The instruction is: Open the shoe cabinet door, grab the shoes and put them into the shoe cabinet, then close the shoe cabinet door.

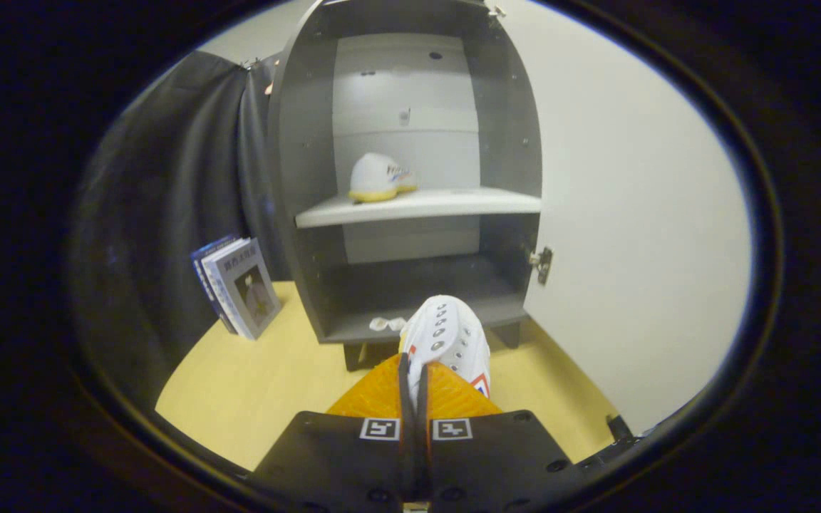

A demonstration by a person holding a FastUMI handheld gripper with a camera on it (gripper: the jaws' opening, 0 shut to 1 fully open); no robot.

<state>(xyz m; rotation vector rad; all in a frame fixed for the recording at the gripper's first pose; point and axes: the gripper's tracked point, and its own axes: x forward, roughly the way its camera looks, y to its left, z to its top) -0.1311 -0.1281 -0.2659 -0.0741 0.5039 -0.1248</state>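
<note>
Surface: yellow tabletop, open shoe cabinet beyond the fingers (door swung aside).
Fingers: gripper nearly together, clamped on a white shoe.

fingers — pinched nearly together

tongs ribbed pads | black mounts, two square markers | apparently several screws

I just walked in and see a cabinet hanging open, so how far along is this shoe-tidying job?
Done: the door stands open and one shoe sits on the middle shelf. In hand: the gripper is shut on a second shoe, held just in front of the bottom compartment. Left: set that shoe inside the cabinet, let go, and close the door.
</note>
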